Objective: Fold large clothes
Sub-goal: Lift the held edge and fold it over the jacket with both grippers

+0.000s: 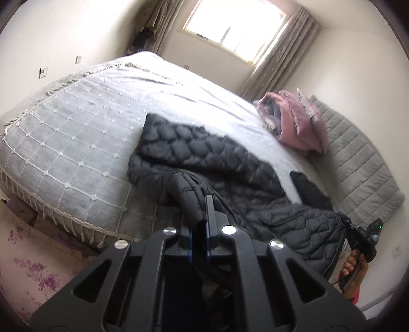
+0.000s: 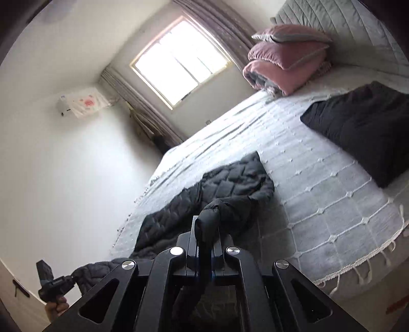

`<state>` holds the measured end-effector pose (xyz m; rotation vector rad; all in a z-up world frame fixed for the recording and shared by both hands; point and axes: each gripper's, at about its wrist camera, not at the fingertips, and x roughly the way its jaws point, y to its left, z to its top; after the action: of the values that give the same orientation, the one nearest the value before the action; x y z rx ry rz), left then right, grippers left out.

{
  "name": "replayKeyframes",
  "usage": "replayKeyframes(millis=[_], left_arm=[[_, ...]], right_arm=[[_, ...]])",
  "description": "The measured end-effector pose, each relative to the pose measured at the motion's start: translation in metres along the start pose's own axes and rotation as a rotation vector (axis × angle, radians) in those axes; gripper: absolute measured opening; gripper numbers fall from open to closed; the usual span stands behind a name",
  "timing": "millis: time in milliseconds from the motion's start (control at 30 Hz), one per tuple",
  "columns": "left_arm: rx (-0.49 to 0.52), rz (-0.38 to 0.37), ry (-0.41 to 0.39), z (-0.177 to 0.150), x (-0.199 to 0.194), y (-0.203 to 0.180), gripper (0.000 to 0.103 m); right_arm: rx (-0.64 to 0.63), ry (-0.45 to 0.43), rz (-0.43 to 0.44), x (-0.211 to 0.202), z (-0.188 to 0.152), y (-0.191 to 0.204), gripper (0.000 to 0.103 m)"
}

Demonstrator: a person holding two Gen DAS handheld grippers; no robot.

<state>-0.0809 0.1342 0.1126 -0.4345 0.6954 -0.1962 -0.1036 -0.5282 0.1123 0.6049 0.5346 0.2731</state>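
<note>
A dark grey quilted puffer jacket (image 1: 204, 155) lies spread across the near edge of the bed (image 1: 76, 132), partly hanging off it. My left gripper (image 1: 203, 217) is shut on a bunched fold of the jacket. My right gripper (image 2: 204, 229) is shut on another bunched end of the same jacket (image 2: 225, 189), held just off the bed's edge. The right gripper also shows in the left wrist view (image 1: 363, 240) at the jacket's other end, and the left gripper shows in the right wrist view (image 2: 51, 283).
The bed has a grey tufted cover with a fringed edge (image 2: 340, 212). A folded pink quilt and pillows (image 1: 299, 122) sit near the grey padded headboard (image 1: 358, 153). A folded black garment (image 2: 365, 127) lies on the bed. A window (image 1: 235, 23) with curtains is behind. Floral fabric (image 1: 30, 268) lies below.
</note>
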Motion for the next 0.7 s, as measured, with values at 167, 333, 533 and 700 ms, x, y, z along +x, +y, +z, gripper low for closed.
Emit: replayKeyframes(millis=[167,333,533,700], left_arm=[[-0.063,-0.002,-0.046,0.037,0.018,0.008,0.007],[-0.136,-0.008,-0.094,0.088,0.054,0.019,0.007],[-0.247,0.037,-0.068,0.152,0.153,0.035,0.010],[-0.220,0.145,0.049,0.192,0.281,0.053,0.026]], right_arm=[[-0.002,-0.029,0.007,0.028,0.035,0.003,0.005],[0.005,-0.045,0.052,0.082,0.078,0.013,0.005],[0.055,-0.012,-0.066,0.196,0.131,0.011,0.009],[0.237,0.057,-0.345,0.302,0.148,-0.050,0.018]])
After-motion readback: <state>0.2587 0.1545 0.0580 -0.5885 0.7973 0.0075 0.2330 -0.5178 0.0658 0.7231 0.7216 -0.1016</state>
